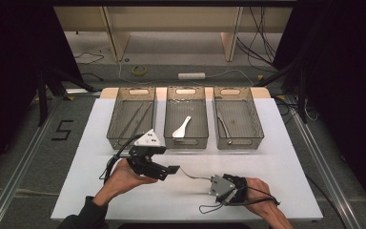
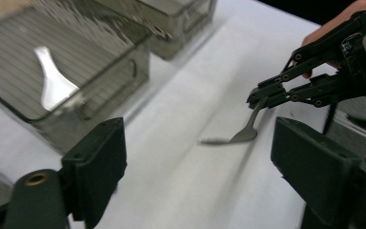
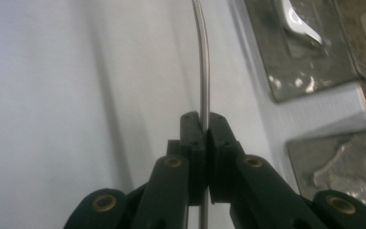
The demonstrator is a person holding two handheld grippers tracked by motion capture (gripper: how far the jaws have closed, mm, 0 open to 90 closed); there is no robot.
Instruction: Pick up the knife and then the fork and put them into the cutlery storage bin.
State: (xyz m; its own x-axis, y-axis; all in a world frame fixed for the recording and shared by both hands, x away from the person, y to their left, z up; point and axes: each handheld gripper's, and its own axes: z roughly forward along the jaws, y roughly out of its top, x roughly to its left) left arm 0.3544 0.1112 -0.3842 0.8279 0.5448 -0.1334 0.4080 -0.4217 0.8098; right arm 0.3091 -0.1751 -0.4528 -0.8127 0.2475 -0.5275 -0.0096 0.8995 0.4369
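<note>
While gaping left tongs (image 2: 195,157) wait, right tongs (image 3: 204,125) (clamped) pinch fork (image 2: 248,132).

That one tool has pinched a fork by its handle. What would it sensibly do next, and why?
Probably lift the fork toward the right-hand bin, which seems to hold similar metal cutlery. The right tool is shut on its handle; the left tool stands open beside it.
</note>
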